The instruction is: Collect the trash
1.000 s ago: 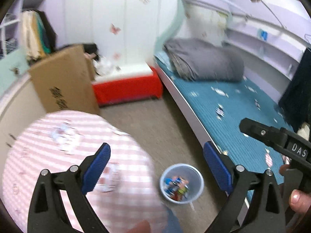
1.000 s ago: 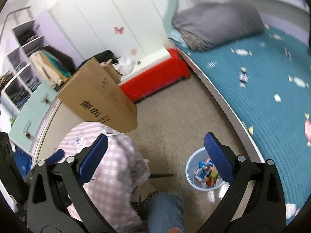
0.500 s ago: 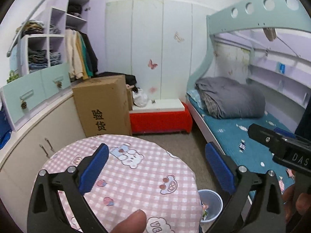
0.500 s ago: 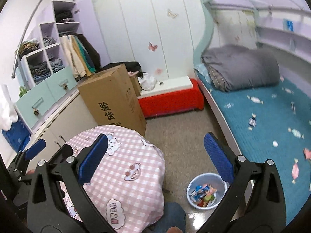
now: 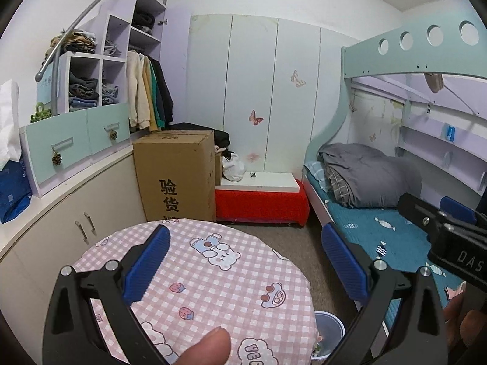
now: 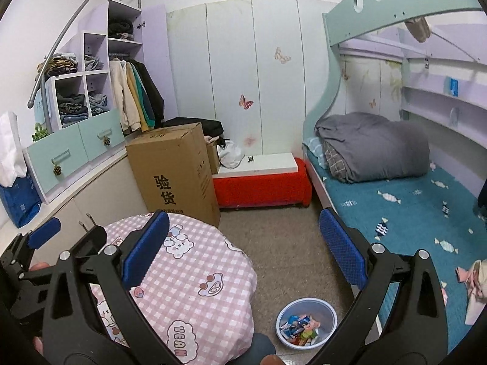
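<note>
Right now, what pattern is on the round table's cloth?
Pink and white checks with cartoon bears on the tablecloth, clearest in the left wrist view.

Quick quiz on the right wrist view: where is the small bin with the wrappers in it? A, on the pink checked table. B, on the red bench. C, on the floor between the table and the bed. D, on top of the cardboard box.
C: the bin, with colourful wrappers inside, stands on the floor, with the pink checked table on one side and the bed on the other.
</note>
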The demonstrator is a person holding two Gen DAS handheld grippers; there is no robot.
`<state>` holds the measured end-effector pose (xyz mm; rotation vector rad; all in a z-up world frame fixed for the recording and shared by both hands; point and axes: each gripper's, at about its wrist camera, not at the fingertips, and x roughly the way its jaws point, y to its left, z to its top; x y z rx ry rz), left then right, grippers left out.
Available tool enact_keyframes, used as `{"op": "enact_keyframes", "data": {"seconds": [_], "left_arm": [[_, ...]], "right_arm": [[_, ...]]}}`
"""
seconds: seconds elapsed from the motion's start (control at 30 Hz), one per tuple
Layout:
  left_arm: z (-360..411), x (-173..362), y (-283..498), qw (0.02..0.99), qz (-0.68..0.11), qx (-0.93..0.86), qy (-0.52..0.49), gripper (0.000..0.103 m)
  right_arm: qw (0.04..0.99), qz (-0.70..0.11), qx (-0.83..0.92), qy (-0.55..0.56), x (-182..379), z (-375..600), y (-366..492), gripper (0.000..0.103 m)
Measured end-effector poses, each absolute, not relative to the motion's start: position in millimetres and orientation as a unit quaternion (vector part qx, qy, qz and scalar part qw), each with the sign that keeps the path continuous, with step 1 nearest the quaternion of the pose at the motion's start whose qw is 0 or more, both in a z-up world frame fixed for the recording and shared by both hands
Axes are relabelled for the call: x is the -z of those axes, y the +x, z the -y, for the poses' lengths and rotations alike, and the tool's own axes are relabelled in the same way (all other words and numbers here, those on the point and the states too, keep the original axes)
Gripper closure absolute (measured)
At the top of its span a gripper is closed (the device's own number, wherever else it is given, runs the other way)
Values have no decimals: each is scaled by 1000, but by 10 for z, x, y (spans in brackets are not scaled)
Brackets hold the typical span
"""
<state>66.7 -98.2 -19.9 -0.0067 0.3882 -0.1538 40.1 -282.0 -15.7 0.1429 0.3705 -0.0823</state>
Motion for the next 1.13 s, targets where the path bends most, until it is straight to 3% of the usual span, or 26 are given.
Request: {"op": "enact_keyframes", "data": {"seconds": [1.13], "left_arm": [[948,59,492,985,-165,50,3,5]], "right_arm": [[983,-172,38,61,44,2724,333,6]]}}
